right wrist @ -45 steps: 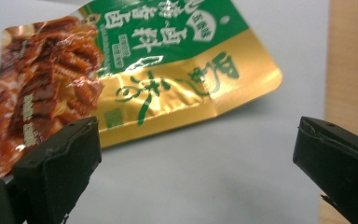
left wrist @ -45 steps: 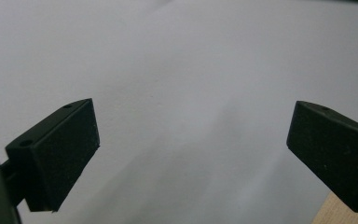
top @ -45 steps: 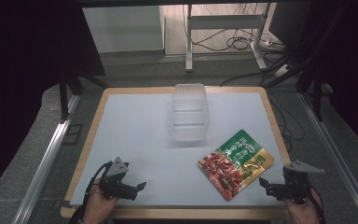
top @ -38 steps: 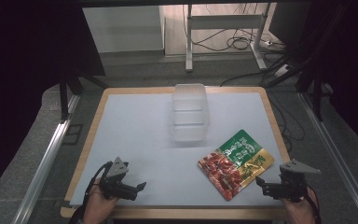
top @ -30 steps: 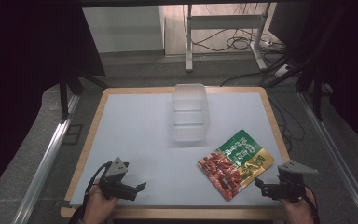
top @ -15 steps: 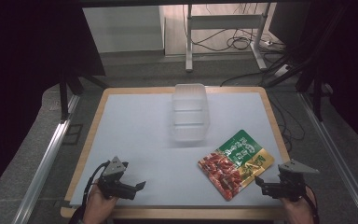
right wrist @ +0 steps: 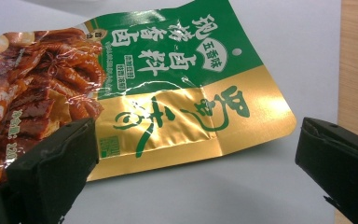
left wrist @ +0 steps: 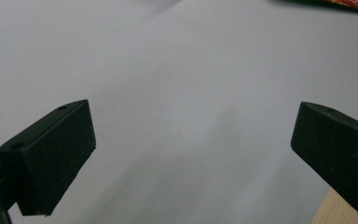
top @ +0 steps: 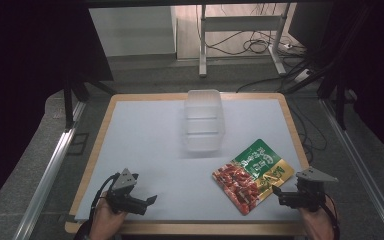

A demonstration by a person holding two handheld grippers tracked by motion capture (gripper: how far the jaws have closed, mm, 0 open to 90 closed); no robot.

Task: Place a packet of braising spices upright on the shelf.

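Right gripper [top: 283, 194] has crept nearer seasoning pouch [top: 252, 174], jaws spread wide, aimed at gold corner; pickup likely next; left gripper [top: 147, 202] well left of pouch, spread, idle

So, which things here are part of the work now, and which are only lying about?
Part of the work:
- green, gold and red food pouch, flat on the table in front of the right gripper, whose jaws are open
- perhaps the clear plastic container, farther back

Only lying about:
- cables on the floor beyond the table
- left gripper, jaws open over bare table
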